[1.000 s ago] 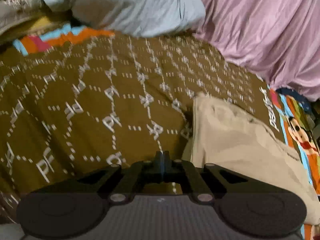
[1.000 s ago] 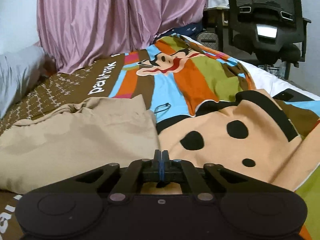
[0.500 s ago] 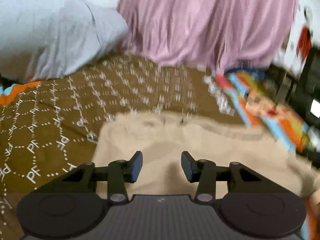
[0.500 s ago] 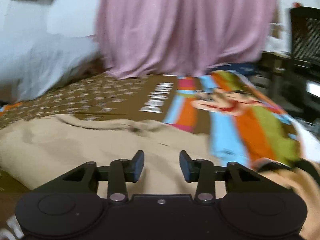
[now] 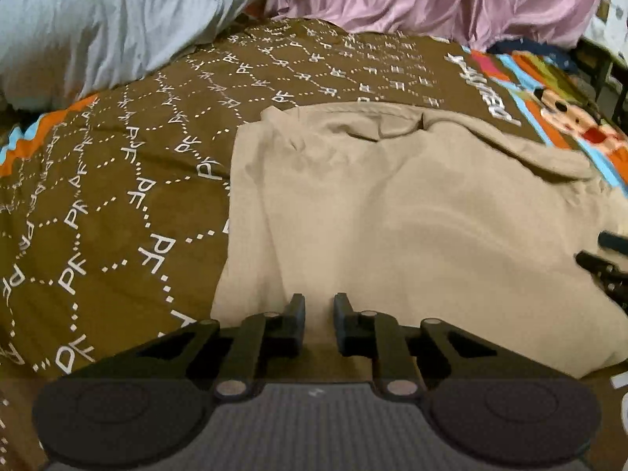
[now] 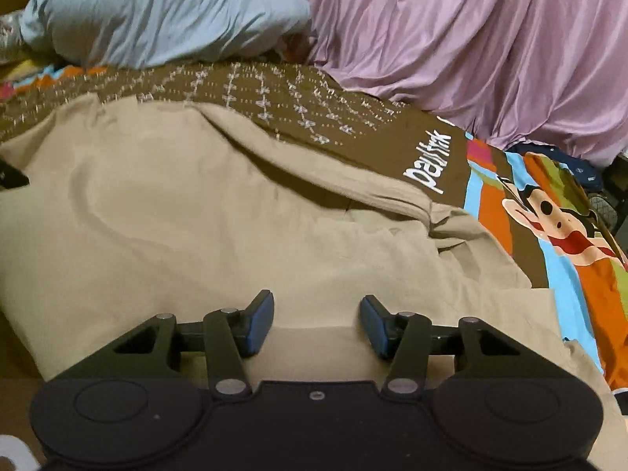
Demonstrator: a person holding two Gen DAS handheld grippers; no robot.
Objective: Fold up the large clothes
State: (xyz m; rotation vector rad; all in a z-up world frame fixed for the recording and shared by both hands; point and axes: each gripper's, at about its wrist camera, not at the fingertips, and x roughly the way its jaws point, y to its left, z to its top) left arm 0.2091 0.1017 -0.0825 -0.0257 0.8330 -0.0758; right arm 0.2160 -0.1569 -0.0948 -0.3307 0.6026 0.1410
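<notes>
A large beige garment [image 5: 392, 216] lies folded and rumpled on the bed; it is also in the right wrist view [image 6: 196, 216]. My left gripper [image 5: 318, 314] hangs over its near left edge. Its jaws stand a narrow gap apart and are closing, with no cloth pinched between them. My right gripper [image 6: 317, 314] hovers over the garment's near right part, jaws wide and still opening, nothing between them. The right gripper's tips [image 5: 604, 263] show at the left wrist view's right edge. A bit of the left gripper [image 6: 11, 176] shows at the right wrist view's left edge.
The bedspread [image 5: 98, 216] is brown with white letters, and turns into a bright cartoon print [image 6: 549, 227] on the right. A grey-blue pillow [image 6: 157, 11] lies at the head. A pink curtain [image 6: 490, 59] hangs down behind the bed.
Both grippers went from shut to open and swung across the bed onto the beige garment. The left jaws have since narrowed; the right jaws stand a little wider.
</notes>
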